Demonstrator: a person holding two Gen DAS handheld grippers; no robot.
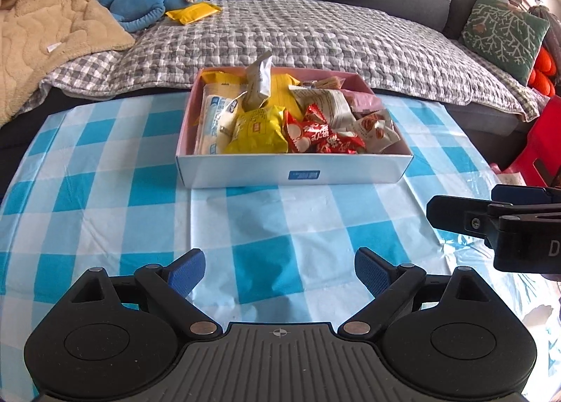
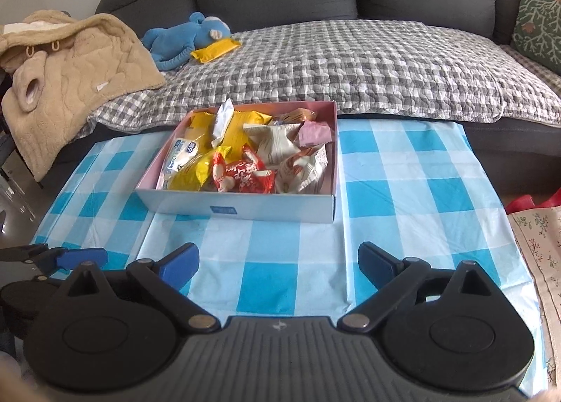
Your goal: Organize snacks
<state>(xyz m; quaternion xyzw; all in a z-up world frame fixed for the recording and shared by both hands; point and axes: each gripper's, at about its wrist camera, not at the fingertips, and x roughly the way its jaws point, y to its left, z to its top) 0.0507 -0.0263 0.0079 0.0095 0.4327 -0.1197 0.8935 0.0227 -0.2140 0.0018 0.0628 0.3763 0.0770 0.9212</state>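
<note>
A shallow white box (image 1: 245, 170) (image 2: 266, 207) with a pink inside stands on the blue checked tablecloth and holds several snack packets: yellow (image 1: 257, 133), red (image 1: 315, 137) and white ones (image 2: 277, 147). A yellow snack packet (image 1: 193, 12) (image 2: 215, 48) lies on the sofa beside a blue plush toy. My left gripper (image 1: 279, 270) is open and empty over the cloth, short of the box. My right gripper (image 2: 278, 261) is open and empty, also short of the box; it shows at the right edge of the left wrist view (image 1: 491, 219).
A grey sofa with a checked quilt (image 1: 315, 37) stands behind the table. On it lie a beige blanket (image 1: 45, 33), a blue plush toy (image 2: 182, 39) and a green cushion (image 1: 501, 32). A red object (image 1: 543, 142) and a floral fabric (image 2: 540, 247) are at the right.
</note>
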